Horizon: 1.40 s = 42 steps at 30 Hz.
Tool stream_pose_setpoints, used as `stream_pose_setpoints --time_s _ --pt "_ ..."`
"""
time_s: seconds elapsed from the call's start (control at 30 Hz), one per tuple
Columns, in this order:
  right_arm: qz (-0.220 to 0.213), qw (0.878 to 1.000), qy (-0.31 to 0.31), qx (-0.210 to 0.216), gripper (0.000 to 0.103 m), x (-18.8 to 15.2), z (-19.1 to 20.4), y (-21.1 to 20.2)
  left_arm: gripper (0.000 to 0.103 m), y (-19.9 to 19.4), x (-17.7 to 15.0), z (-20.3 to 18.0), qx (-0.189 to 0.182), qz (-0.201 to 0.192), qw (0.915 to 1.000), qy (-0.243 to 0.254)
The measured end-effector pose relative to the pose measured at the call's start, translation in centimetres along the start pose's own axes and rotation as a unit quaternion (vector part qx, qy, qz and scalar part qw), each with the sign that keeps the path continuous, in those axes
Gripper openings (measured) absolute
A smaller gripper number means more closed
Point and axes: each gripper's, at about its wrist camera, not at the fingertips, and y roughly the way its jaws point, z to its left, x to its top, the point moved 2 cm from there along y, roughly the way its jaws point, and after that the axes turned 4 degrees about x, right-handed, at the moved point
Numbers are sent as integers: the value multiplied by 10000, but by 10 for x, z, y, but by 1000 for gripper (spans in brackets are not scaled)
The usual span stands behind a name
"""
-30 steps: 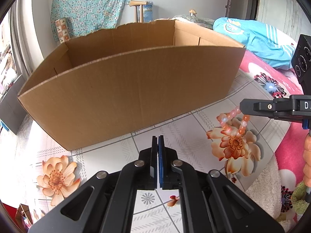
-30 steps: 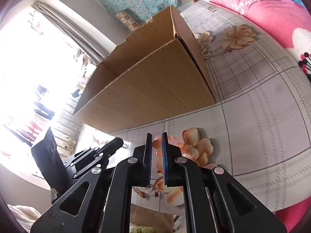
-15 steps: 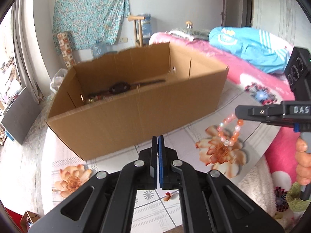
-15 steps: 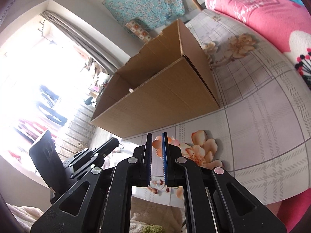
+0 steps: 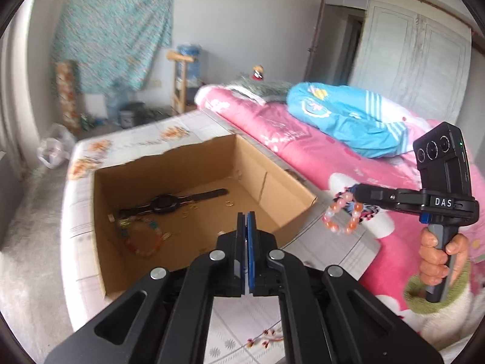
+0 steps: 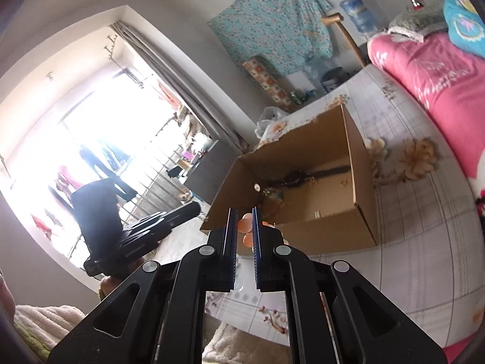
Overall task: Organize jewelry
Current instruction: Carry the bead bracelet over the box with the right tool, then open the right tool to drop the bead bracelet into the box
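Looking along my left gripper [image 5: 246,236], I see its jaws pressed flat together with nothing between them, poised above the near edge of the open cardboard box [image 5: 194,182]. The box sits on a floral-patterned sheet [image 5: 242,327] spread over the bed, beside a pink blanket [image 5: 318,151] and a blue bundle of cloth [image 5: 342,118]. Inside the box lie a black wristwatch [image 5: 165,203], a beaded bracelet of mixed colours [image 5: 141,236] near the left wall, and a few small gold pieces on the floor of it.

My right gripper [image 5: 356,192] comes in from the right side of the left view, a hand [image 5: 439,257] wrapped round its handle. Its jaws are nearly closed, pinching an orange-and-white beaded bracelet [image 5: 341,215] that hangs as a loop below the tips, in the air just off the right corner of the box and outside it. In the right wrist view the orange beads [image 6: 246,226] sit between the narrow gap of the jaws, with the box beyond.
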Motion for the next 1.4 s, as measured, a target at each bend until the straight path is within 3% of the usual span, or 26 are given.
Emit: stream_pose_setpoints --time_s 0.17,0.23,0.5,0.87,0.97,1.1,1.2,1.4 --pt "258 9992 -298 20 7 38 -7 29 1 62 26 23 -341 813 9959 -193" --pt "447 9983 -372 -51 7 49 -14 43 1 91 30 32 -463 1245 9907 -308" --pt "1135 9918 -542 -241 8 60 -45 93 1 180 30 41 -192 2526 9674 17" --pt "1290 9894 -603 -278 7 72 -55 105 5 229 18 63 -44 3499 9368 -23" --pt "1328 9885 -639 -339 8 72 -54 104 19 227 20 65 -42 3426 9394 -64" --pt "1426 9865 -665 -450 8 70 -53 104 29 213 24 63 14 3197 9475 51" --pt "1616 9816 -797 -635 8 67 -50 107 33 188 31 64 11 2896 9572 21" --pt "2102 9616 -1252 -1244 8 63 -49 117 59 115 40 72 -248 2084 9767 -457"
